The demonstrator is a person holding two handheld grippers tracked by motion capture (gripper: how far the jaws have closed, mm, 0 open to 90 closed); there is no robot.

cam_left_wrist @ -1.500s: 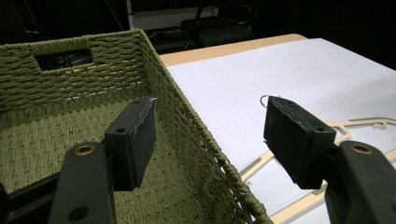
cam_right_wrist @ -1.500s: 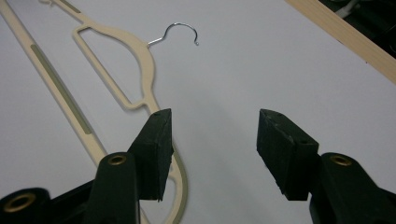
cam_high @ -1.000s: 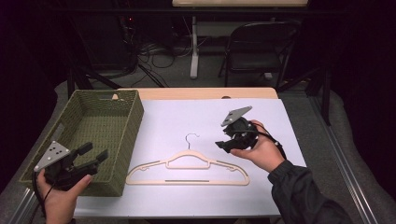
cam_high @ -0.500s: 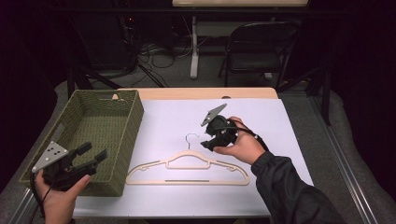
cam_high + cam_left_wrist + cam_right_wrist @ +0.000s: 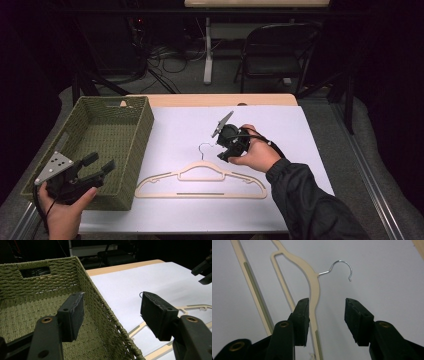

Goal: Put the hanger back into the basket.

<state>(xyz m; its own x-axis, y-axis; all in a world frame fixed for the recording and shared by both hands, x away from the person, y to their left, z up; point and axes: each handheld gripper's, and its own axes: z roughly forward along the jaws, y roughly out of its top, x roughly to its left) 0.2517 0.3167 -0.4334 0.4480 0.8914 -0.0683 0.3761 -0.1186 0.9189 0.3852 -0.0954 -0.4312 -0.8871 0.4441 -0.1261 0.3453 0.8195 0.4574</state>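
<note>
Right gripper (image 5: 226, 150) has slid over to the cream plastic hanger (image 5: 201, 180), jaws closing, not yet pinching it.
Hanger lies near the desk's front edge; probably light, stiff, slippery, so grab its shoulder by the hook. Left gripper (image 5: 97, 166) hangs open, empty.

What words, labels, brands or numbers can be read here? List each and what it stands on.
None: no readable text on any surface.
The cream plastic hanger with a metal hook is plain.
The olive woven basket carries no tag.
The white table cover is unprinted.
The black left gripper and black right gripper show bare jaws, no markings.
</note>
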